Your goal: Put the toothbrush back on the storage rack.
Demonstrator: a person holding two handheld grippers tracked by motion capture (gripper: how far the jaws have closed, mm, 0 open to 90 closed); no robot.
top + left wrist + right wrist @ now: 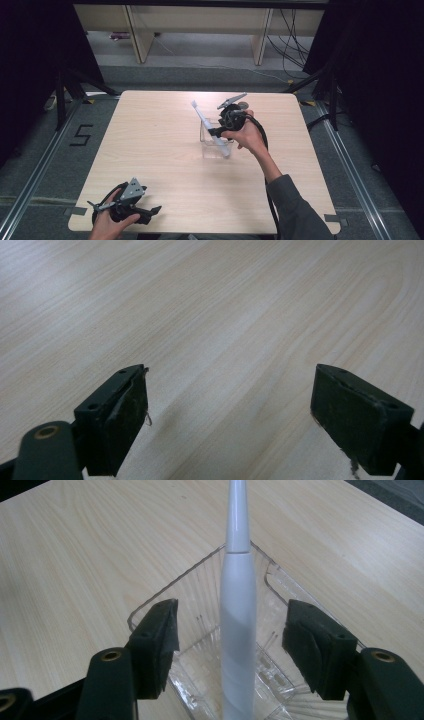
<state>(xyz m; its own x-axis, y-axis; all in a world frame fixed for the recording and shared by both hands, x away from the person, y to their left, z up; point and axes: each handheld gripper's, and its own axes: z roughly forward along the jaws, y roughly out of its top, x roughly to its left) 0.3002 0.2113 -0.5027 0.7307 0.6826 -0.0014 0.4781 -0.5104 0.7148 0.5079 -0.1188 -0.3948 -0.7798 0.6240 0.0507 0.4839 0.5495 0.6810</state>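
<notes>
Toothbrush [210, 129], white and electric, leans tilted inside a clear ribbed plastic container [207, 150] near the middle of a light wooden table [150, 150], its head angled up and away. The right gripper [230, 630] hangs just over the container with its jaws spread wide on either side of the handle, not touching it. The left gripper [230, 405] sits at the table's near left corner, jaws wide apart over bare wood.
</notes>
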